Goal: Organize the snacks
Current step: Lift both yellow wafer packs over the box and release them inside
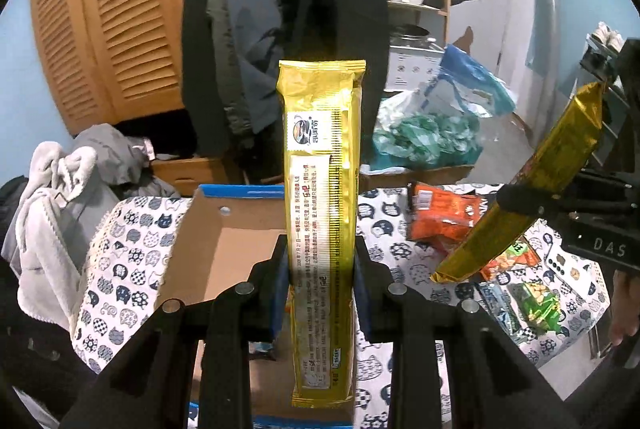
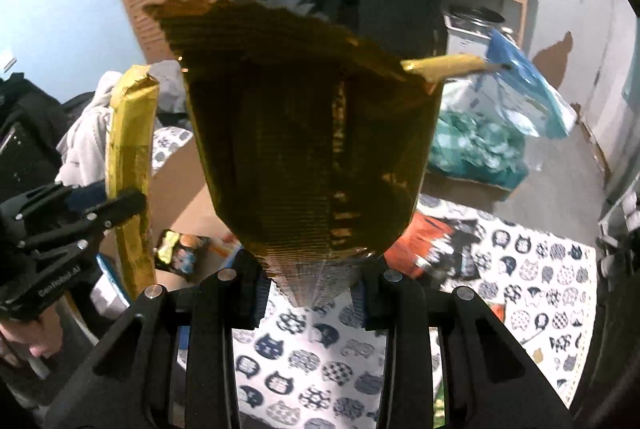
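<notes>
My left gripper (image 1: 320,269) is shut on a long yellow snack packet (image 1: 322,189) and holds it upright over an open cardboard box (image 1: 224,241). It shows from the side in the right wrist view (image 2: 130,157), with the left gripper (image 2: 120,205) clamped on it. My right gripper (image 2: 310,289) is shut on a second gold packet (image 2: 308,149), held up close to the lens. In the left wrist view that gold packet (image 1: 532,185) hangs tilted in the right gripper (image 1: 520,201) above loose snacks.
An orange snack bag (image 1: 444,213) and small green and blue packets (image 1: 532,305) lie on the cat-print cloth (image 1: 120,269). A small packet (image 2: 180,253) lies in the box. Clothes (image 1: 60,197), hanging coats (image 1: 280,9), a louvred cabinet (image 1: 120,21) and a blue plastic bag (image 1: 452,117) stand behind.
</notes>
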The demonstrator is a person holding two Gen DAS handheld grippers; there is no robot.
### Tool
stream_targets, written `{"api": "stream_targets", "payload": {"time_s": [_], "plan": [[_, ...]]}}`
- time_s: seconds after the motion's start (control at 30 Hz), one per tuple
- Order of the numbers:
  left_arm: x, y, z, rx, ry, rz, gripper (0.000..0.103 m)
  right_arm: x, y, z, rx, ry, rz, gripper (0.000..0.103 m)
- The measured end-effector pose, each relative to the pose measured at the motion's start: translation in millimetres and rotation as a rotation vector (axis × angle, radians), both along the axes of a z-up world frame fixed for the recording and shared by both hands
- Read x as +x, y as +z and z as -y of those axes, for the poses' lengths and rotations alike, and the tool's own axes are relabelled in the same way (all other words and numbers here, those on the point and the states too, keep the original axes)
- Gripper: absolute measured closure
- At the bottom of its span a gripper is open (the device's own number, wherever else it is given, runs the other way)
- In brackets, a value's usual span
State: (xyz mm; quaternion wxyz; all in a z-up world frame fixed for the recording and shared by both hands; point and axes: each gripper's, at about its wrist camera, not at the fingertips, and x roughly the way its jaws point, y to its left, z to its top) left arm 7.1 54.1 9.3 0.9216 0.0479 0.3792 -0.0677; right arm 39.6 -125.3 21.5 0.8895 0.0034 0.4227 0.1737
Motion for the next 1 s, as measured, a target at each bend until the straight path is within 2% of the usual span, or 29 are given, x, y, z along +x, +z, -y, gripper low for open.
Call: {"api": "stream_targets", "payload": {"time_s": [0.27,0.57,0.8,1.0], "plan": [[-0.3,-5.8,-39.6,0.002,0.065,0.011,0.074,9.0,5.3,-46.8,0.016,0.074,-0.004,0.071],[8.4,-21.3,-74.0,-0.017,0.119,-0.013,0.074,13.8,2.4,-97.0,0.012,0.158,-0.029,0.071],[15.8,-41.4,-83.4,-0.004,0.129,-0.060,0.074,15.8,-23.5,-123.2,-0.016,0.211,-0.106,0.071],[19.1,-59.0,-87.2,0.005,0.135,-0.099,0.074,21.6,-55.8,-133.0,-0.032,0.241,-0.213,0.071]]}}
